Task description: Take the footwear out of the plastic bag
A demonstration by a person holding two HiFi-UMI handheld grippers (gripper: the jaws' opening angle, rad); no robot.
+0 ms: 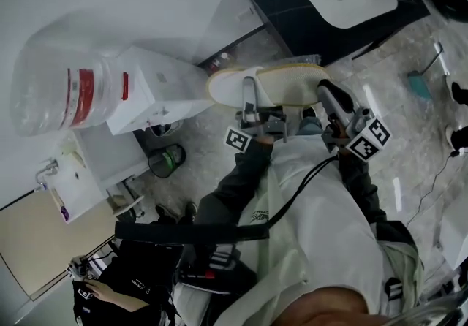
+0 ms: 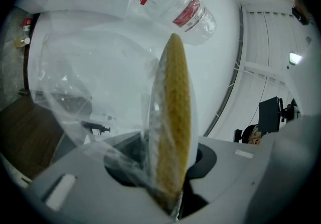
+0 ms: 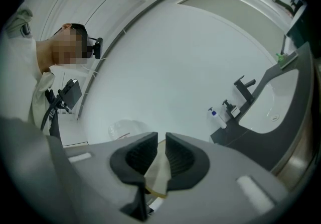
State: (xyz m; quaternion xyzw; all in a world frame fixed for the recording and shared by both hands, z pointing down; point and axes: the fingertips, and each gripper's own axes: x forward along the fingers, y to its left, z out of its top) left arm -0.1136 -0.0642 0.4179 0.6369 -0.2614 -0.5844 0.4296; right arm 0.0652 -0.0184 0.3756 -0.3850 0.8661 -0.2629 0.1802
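- Currently the slipper (image 1: 270,85) is held in the air just right of the white cabinet (image 1: 157,87) in the head view. It lies level, with its toe end towards the cabinet.
- The slipper has a white upper and a tan woven sole. The left gripper view shows it edge-on, sole towards the camera.
- Left gripper (image 1: 251,98): its jaws are clamped on the slipper, at the part nearer the cabinet. The left gripper view shows the sole standing upright between the two pads.
- Plastic bag (image 2: 85,82): thin clear film is pinched in the left jaws together with the slipper. It billows off one side of the slipper, towards the cabinet. I cannot tell whether the film covers the whole slipper.
- Right gripper (image 1: 329,94): it holds the slipper's end farther from the cabinet. In the right gripper view the jaws are nearly together, nipping a thin cream flap with a tan edge. That flap is the slipper's rim.
- Large clear sack with a red label (image 1: 66,91): it sits at the cabinet's far side from the slipper, touching the cabinet. It is well apart from both grippers.
- Both of the person's sleeves run from the grippers back towards the camera, on the side of the cabinet where the slipper is.
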